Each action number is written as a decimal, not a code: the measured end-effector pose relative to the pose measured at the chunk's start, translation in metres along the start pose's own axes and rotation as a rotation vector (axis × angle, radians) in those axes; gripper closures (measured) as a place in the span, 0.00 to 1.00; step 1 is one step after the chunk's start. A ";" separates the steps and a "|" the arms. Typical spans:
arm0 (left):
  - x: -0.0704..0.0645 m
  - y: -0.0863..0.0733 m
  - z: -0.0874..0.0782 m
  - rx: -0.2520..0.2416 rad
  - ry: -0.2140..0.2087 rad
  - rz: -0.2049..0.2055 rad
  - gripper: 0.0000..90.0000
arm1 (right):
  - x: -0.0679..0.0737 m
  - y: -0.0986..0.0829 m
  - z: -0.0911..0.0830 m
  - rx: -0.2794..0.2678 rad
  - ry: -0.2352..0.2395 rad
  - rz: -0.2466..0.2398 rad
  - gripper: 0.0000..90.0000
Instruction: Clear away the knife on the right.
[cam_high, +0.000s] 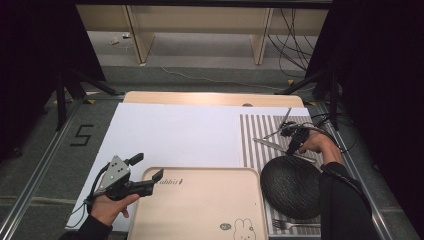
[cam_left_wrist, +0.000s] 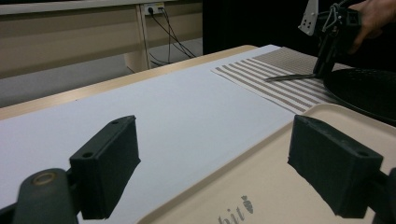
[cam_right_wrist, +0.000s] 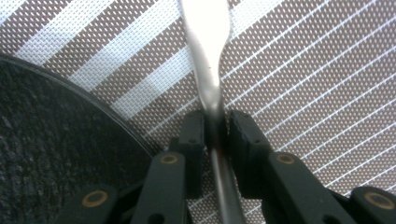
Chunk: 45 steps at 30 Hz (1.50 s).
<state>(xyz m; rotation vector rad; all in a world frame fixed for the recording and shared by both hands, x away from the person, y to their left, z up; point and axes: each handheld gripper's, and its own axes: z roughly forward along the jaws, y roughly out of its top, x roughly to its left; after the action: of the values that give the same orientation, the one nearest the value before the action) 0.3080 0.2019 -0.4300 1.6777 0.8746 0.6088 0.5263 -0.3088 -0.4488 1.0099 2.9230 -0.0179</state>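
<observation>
My right gripper (cam_high: 291, 146) is shut on a metal knife (cam_high: 280, 146) that lies on the striped placemat (cam_high: 252, 132), just beyond the black plate (cam_high: 291, 186). In the right gripper view the knife handle (cam_right_wrist: 208, 56) runs between the closed jaws of my right gripper (cam_right_wrist: 215, 123), with the plate's rim (cam_right_wrist: 70, 140) at the left. My left gripper (cam_high: 146, 167) is open over the far left corner of the beige tray (cam_high: 200, 205). In the left gripper view my left gripper (cam_left_wrist: 215, 158) holds nothing; one pad (cam_left_wrist: 334, 168) is above the tray (cam_left_wrist: 280, 186).
A white sheet (cam_high: 175, 132) covers the table's middle and left. A fork (cam_high: 295, 226) lies on the placemat near the front edge, beside the tray. Another slim utensil (cam_high: 277, 129) lies at the placemat's far end. Cables run past the table's right side.
</observation>
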 end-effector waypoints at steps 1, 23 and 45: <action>0.000 0.000 0.000 0.000 0.000 0.000 0.18 | 0.001 0.001 -0.001 0.008 -0.009 0.006 0.86; 0.000 0.000 0.000 0.004 0.002 0.001 0.18 | 0.000 0.003 -0.018 -0.032 -0.131 -0.056 0.89; 0.000 0.001 0.000 -0.002 0.003 -0.002 0.18 | 0.034 0.003 -0.079 -0.306 -0.033 0.017 0.89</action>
<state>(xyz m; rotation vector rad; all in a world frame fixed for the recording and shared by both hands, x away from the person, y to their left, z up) 0.3079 0.2019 -0.4293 1.6744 0.8777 0.6101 0.4982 -0.2835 -0.3720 0.9719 2.7699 0.3954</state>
